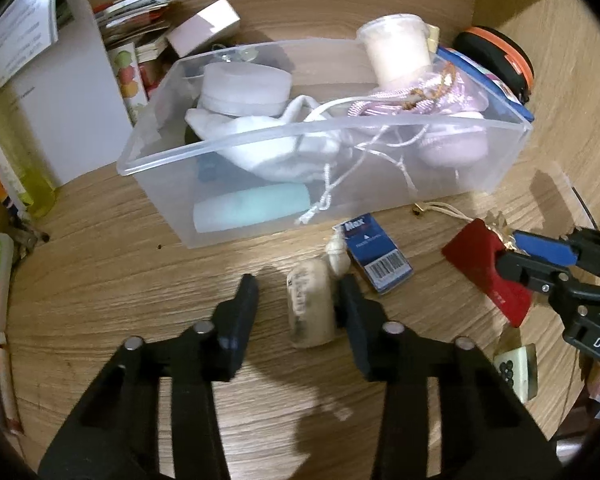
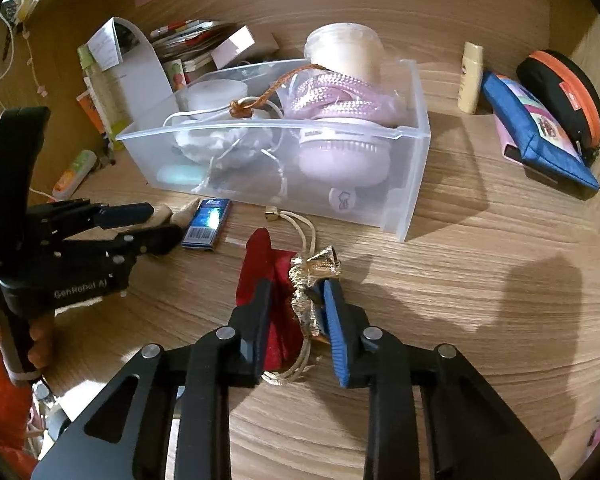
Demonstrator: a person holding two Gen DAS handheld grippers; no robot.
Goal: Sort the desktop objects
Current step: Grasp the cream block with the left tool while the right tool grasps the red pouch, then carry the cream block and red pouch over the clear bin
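A clear plastic bin on the wooden desk holds a white pouch, a pink cord, a pale cup and a teal bottle. My left gripper is open around a cork lying on the desk; the right finger touches it, the left stands apart. A small blue box lies just beyond. My right gripper is closed on a red and gold drawstring pouch on the desk.
Books and a white folder stand left of the bin. A blue pencil case, an orange-rimmed black case and a small cream bottle lie to the right. A mahjong tile lies near the front.
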